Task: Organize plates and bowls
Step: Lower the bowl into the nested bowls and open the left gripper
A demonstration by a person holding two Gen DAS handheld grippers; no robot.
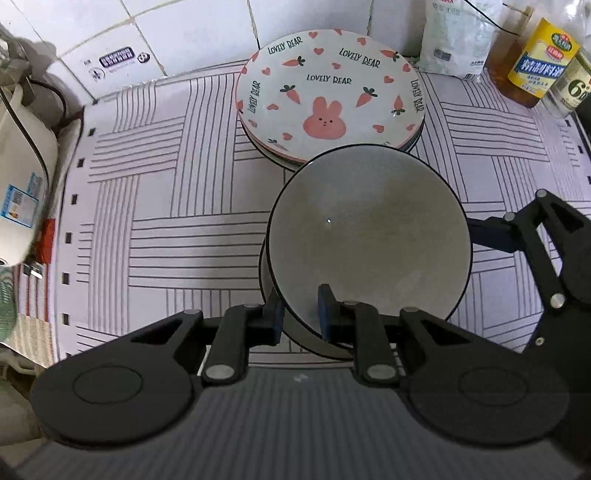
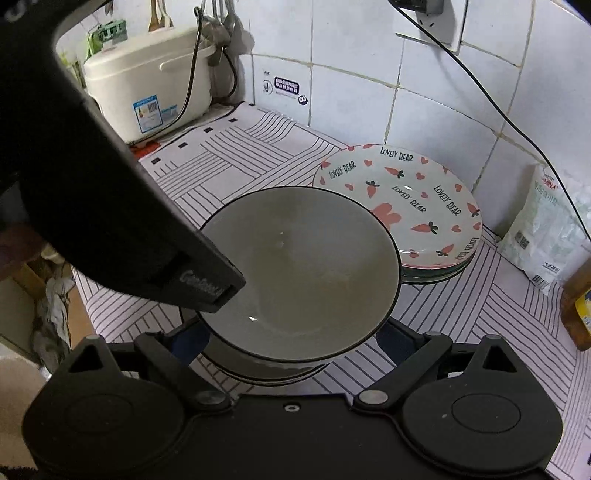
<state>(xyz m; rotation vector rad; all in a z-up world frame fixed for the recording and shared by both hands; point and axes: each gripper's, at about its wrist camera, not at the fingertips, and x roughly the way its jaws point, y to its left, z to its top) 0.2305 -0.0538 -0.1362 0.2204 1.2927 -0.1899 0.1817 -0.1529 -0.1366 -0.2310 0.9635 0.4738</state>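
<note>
**Clerk:** Item one?

**Checker:** Grey bowl, thin dark rim, uppermost of a small stack of like bowls whose rims show just beneath it. It stands on the striped mat, near of centre.

**Clerk:** Held?

**Checker:** Yes. The left gripper is clamped on the bowl's near rim: one blue pad inside the wall, the other outside, jaws nearly together with only the rim between them.

**Clerk:** Item two?

**Checker:** Right gripper. Its blue pads stand wide, one on either side of the bowl stack's near edge. Whether they press on the bowls cannot be told; the bowl hides the contact. In the left wrist view its black linkage reaches in from the right, beside the bowl's right rim.

**Clerk:** Item three?

**Checker:** Rabbit plate, white with pink rabbit, carrots, hearts and the words "LOVELY BEAR", on top of a stack of plates. It lies just beyond the bowls, against the far tiled wall. The held bowl's far rim overlaps the plate stack in view; touching or not, unclear.

**Clerk:** Surroundings?

**Checker:** Rice cooker, cream, far left with black cord. White bag at the far right, then a yellow-labelled oil bottle beside it.
</note>
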